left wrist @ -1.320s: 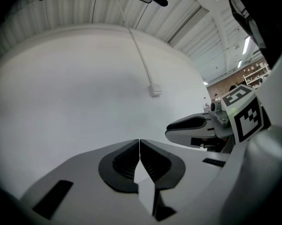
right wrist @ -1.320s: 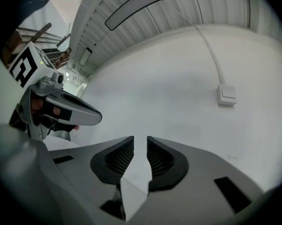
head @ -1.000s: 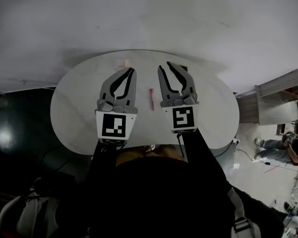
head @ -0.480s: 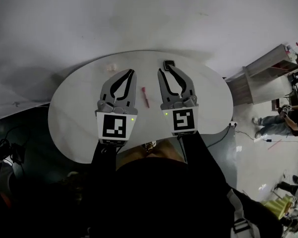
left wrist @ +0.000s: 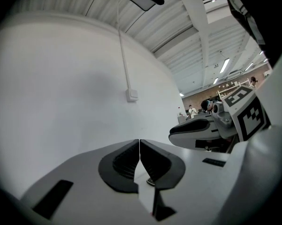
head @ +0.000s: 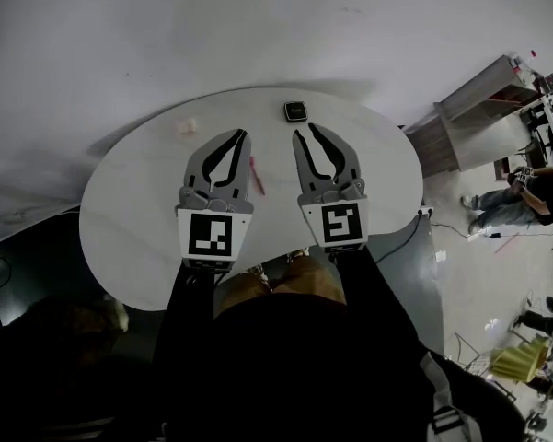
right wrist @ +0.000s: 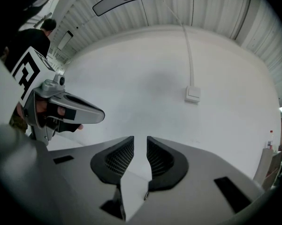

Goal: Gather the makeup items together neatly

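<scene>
— Two grippers on record. State of each?
— My left gripper (head: 246,133) has its jaws closed tip to tip, with nothing between them. My right gripper (head: 305,129) stands at a narrow gap, also empty. Both are over the white table (head: 129,219) and touch no item.
— Location of the makeup?
— The pink stick (head: 256,175) lies just beside my left gripper's inner finger. The black compact (head: 296,110) sits at the far rim, just past my right gripper's tips. A small pale item (head: 186,127) lies far left, well apart from both.
— Changes since a second ago?
— Jaw openings are unchanged. The stick then showed midway between my grippers, and the compact was mostly hidden behind my right gripper. Both now show further left.
— Anything unclear?
— The pale item is too small to identify. My arms and body cut off the table's near edge. I cannot tell the grippers' height above the table.
</scene>
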The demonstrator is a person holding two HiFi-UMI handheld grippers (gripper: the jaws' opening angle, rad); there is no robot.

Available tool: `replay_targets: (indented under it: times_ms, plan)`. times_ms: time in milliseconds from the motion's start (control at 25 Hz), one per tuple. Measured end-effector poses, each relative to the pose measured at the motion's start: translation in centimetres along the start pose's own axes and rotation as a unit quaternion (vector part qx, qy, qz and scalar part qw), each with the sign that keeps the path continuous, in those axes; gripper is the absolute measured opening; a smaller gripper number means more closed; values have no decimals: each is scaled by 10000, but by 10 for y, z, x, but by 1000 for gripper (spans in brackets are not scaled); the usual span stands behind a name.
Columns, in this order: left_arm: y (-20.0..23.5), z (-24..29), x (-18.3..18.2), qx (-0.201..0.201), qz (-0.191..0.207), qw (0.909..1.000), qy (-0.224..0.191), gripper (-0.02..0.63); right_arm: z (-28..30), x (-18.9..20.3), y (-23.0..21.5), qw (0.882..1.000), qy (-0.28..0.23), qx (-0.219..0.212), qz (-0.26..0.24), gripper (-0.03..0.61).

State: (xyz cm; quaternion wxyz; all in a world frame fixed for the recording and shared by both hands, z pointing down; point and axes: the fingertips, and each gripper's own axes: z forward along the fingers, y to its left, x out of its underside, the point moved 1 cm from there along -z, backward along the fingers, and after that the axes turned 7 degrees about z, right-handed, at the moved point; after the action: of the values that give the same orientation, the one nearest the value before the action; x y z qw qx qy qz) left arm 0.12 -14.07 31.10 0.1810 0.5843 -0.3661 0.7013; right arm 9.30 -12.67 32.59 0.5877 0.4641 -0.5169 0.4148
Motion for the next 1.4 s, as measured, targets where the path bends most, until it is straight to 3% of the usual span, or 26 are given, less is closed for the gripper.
replay_targets:
  times_ms: [320, 480, 800, 1000, 1280, 1400]
  plan:
    - [-1, 28, 1, -247, 41, 9996, 119, 19, 23, 14, -22, 9989, 41, -456, -77, 101]
    - [-4, 44, 2, -414, -97, 9989, 202, 20, 40, 34, -35, 9948, 475, -897, 59, 103]
    - [-5, 64, 13, -838, -194, 9950, 502, 19, 81, 95, -50, 9665, 1399, -2087, -528, 174]
    - [-4, 64, 21, -1127, -255, 9908, 701, 20, 101, 149, -52, 9297, 1974, -2920, -1070, 219]
    - [-13, 71, 33, -1192, -155, 9871, 1061, 20, 123, 217, -69, 8515, 2795, -3926, -2066, 285]
    - [-10, 69, 39, -1307, -183, 9851, 1100, 20, 126, 244, -69, 8101, 3068, -4386, -2392, 319]
